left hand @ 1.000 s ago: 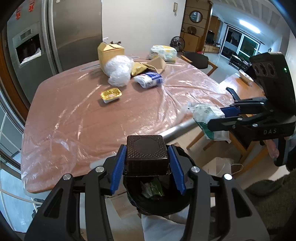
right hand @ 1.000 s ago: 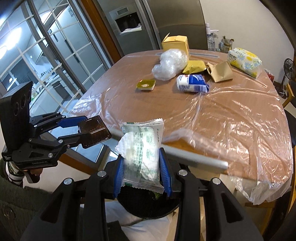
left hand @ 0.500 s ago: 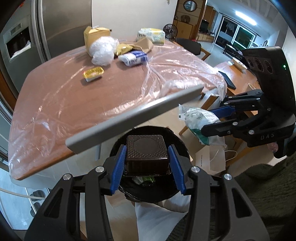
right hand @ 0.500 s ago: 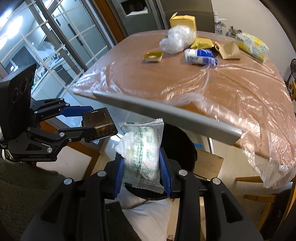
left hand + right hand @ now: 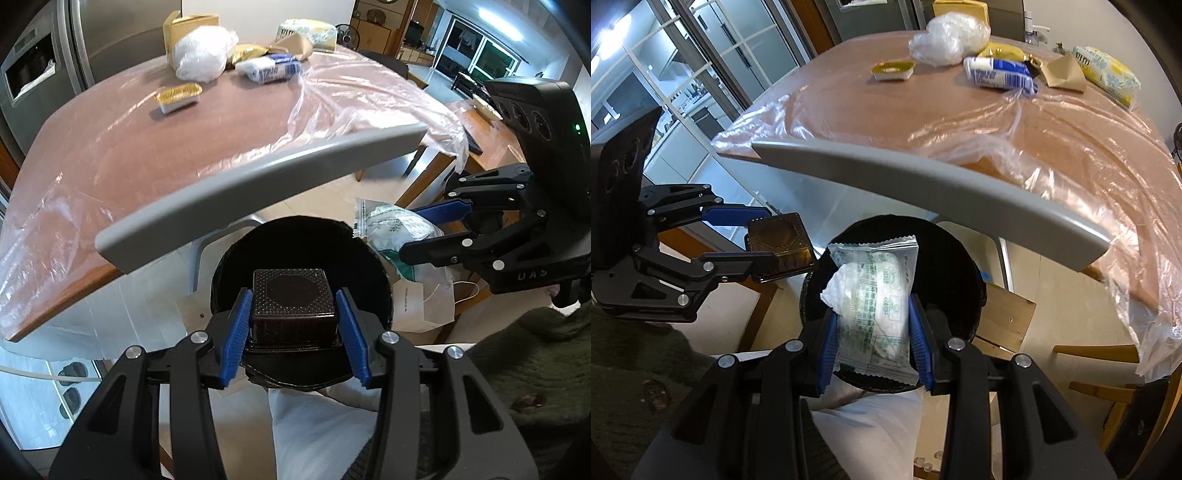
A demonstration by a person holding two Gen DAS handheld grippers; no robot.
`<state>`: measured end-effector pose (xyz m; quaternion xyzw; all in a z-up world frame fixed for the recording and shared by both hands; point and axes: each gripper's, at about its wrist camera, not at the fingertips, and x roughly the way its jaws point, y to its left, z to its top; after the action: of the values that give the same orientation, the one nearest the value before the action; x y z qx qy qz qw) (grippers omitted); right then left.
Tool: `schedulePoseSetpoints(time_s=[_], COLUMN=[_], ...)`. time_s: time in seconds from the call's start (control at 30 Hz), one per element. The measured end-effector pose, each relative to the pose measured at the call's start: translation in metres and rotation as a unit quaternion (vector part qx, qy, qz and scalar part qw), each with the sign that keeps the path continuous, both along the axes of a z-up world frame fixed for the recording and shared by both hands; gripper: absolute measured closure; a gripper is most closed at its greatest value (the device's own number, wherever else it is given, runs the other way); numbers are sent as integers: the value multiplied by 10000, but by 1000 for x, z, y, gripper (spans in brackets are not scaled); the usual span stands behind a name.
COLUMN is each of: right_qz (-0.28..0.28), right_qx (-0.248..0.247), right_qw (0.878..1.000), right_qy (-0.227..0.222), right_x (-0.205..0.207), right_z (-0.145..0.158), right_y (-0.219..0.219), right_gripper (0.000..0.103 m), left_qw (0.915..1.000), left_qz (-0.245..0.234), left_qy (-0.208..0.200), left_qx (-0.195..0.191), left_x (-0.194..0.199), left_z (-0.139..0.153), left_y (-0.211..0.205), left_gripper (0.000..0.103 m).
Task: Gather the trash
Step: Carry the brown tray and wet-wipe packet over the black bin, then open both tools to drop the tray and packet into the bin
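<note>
Listing by view, left wrist first: a brown tray (image 5: 293, 308), small, square, of thin dimpled plastic, is pinched across two opposite walls by the left gripper (image 5: 293, 325) and held over the black bin (image 5: 229, 273), below the grey chair back (image 5: 258, 192). It is judged light, fairly stiff but easily crushed, and smooth enough to slip; the side walls below the rim are the sound place for a hold. Beside it the right gripper (image 5: 428, 230) is seen clamped on a wrapper (image 5: 399, 229). On the table (image 5: 110, 155), under clear sheeting, remain a gold tub (image 5: 179, 96), a white bag (image 5: 203, 55), a blue packet (image 5: 267, 70) and a box (image 5: 184, 29). Right wrist: the wrapper (image 5: 875, 295), a clear crinkled sachet with green print and white tissue showing at one side, is pinched across its lower half by the right gripper (image 5: 873, 332), above the bin mouth (image 5: 960, 258). It is judged very light, limp and slippery, best held mid-body where the film bunches. The left gripper (image 5: 764, 236) with its tray (image 5: 779, 243) is seen just beside the bin rim.
</note>
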<state>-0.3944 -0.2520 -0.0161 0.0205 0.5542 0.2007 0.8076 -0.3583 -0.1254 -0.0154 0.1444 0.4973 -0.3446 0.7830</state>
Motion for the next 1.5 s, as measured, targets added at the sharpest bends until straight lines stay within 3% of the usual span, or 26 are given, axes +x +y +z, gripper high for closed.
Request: schedulePoseSetpoints(time_s=[0.9,1.07,1.17,1.23,1.27,1.5], right_qz=[-143,-317,-425,-511,-583,-592], right_qx=[-683,-594,-580,-530,-495,-657], right_qw=[9974,9975,9971,9969,9967,9958], right_qy=[153,235,265,290,276,247], right_x=[17,16,14,15,14,14], right_z=[-65,-75,-79,-82,-82,-79], right_y=[17,16,10,7,5,5], right_gripper=[68,67,59,41,33,29], left_qw=[9967,9956,9959,9961,9961,9959], left_qz=[183,306,398,499,531,435], left_qy=[325,322,388,317,293,184], left_qx=[717,821,707,660,638,777], left_x=[19,21,25,27,26,21], left_z=[-86,-98,-100,-98,-97,-94], left_y=[0,-2,0,0,1,-4], left_gripper=[55,54,45,23,21,16])
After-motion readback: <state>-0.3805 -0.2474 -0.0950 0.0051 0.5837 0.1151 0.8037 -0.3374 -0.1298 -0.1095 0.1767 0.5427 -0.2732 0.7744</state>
